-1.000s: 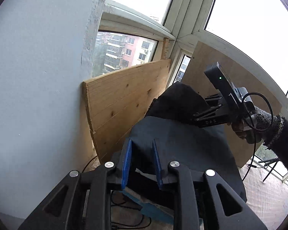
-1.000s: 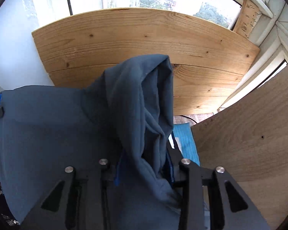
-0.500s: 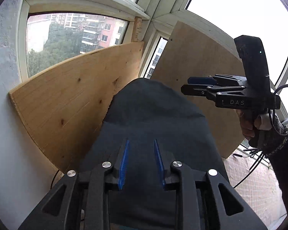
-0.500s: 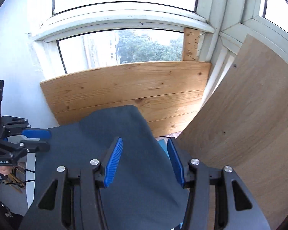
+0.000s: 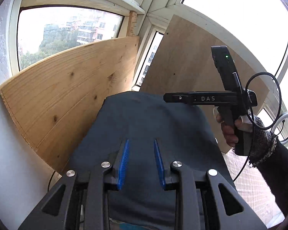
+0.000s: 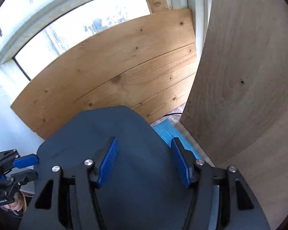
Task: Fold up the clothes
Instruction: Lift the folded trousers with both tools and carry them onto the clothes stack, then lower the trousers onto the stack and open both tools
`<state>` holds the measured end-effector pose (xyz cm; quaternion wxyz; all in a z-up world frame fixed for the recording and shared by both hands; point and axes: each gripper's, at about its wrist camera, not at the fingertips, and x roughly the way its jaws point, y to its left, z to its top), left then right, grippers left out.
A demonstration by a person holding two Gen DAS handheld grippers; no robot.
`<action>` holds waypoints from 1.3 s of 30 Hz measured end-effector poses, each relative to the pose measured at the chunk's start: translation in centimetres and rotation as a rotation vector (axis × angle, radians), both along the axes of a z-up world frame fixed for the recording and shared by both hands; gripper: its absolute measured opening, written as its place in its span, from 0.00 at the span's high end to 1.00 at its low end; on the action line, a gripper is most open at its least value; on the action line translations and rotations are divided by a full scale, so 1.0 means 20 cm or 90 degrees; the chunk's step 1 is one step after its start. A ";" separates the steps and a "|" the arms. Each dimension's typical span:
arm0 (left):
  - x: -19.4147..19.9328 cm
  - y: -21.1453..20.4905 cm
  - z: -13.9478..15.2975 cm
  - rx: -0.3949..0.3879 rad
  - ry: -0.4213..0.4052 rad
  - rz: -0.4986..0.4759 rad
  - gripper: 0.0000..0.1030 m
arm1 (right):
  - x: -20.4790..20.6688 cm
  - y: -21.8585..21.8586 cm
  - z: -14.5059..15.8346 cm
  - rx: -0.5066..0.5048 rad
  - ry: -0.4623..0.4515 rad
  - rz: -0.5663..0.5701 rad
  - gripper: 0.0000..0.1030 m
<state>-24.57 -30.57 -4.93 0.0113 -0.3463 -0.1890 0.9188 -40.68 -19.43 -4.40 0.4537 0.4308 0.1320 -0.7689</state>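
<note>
Below both spread-apart, empty grippers, left point(image 5: 140, 163) and right point(image 6: 144, 162), lies the folded dark garment point(image 5: 153, 122)

Left tongs point(image 5: 140, 143) & right tongs point(image 6: 144, 141) both spread wide, gripping nothing.

The folded garment point(image 5: 149, 126) is plain dark slate blue, unpatterned. Both the left gripper point(image 5: 141, 164) and the right gripper point(image 6: 144, 162) are black with bright blue ribbed pads point(image 5: 123, 164). The pine board point(image 5: 71, 95) is pale honey yellow with dark knots; the plywood panel point(image 6: 245, 88) is greyish brown. A mat point(image 6: 171, 134) is light blue with fine stripes. The sleeve point(image 5: 274, 163) is black with a speckled grey cuff.
</note>
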 end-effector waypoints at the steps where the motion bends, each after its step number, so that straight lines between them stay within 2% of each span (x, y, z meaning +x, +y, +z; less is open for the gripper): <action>1: 0.03 0.04 0.00 0.006 0.005 -0.014 0.76 | 0.03 0.07 0.04 -0.011 0.014 -0.002 0.44; 4: 0.09 0.17 -0.02 0.038 0.011 -0.066 0.76 | 0.13 0.23 0.07 0.004 0.064 0.004 0.44; 6: 0.10 0.27 -0.06 0.057 0.004 -0.105 0.75 | 0.11 0.29 -0.03 0.051 0.082 -0.007 0.44; 9: 0.11 0.42 -0.14 0.019 -0.029 -0.137 0.76 | 0.14 0.42 -0.19 0.115 0.069 -0.019 0.44; 12: 0.15 0.49 -0.11 0.006 -0.025 -0.151 0.76 | 0.09 0.53 -0.17 0.071 0.049 -0.054 0.44; 16: 0.16 0.54 0.03 -0.004 0.016 -0.163 0.73 | 0.00 0.56 0.01 -0.027 0.069 -0.085 0.44; 17: 0.15 0.57 0.06 -0.004 0.020 -0.169 0.73 | -0.06 0.53 0.02 -0.037 0.056 -0.091 0.39; 19: 0.13 0.61 0.07 -0.012 0.018 -0.183 0.73 | -0.20 0.49 -0.03 -0.011 0.026 -0.131 0.37; 21: 0.11 0.66 0.06 -0.023 0.009 -0.196 0.73 | -0.34 0.48 -0.14 -0.003 -0.051 -0.175 0.37; 24: 0.09 0.69 0.00 -0.034 -0.019 -0.208 0.73 | -0.46 0.58 -0.28 -0.086 -0.216 -0.203 0.37; 25: 0.09 0.69 0.00 -0.036 -0.021 -0.209 0.73 | -0.47 0.61 -0.31 -0.112 -0.248 -0.205 0.37; 27: 0.09 0.70 -0.01 -0.039 -0.027 -0.212 0.73 | -0.48 0.62 -0.35 -0.136 -0.263 -0.201 0.39; 28: 0.09 0.70 -0.01 -0.041 -0.030 -0.214 0.73 | -0.48 0.59 -0.36 -0.146 -0.266 -0.190 0.54; 29: 0.09 0.70 -0.01 -0.042 -0.033 -0.215 0.73 | -0.47 0.56 -0.38 -0.153 -0.269 -0.178 0.77; 32: 0.09 0.71 -0.02 -0.048 -0.041 -0.219 0.73 | -0.40 0.53 -0.29 -0.159 -0.201 -0.159 0.87; 36: 0.12 0.75 0.02 -0.061 -0.026 -0.243 0.73 | -0.26 0.55 -0.08 -0.142 -0.094 -0.156 0.89; 37: 0.13 0.77 0.03 -0.070 -0.020 -0.255 0.70 | -0.22 0.56 -0.03 -0.135 -0.074 -0.153 0.89; 39: 0.13 0.81 0.00 -0.087 -0.028 -0.275 0.68 | -0.16 0.59 0.02 -0.100 -0.031 -0.157 0.89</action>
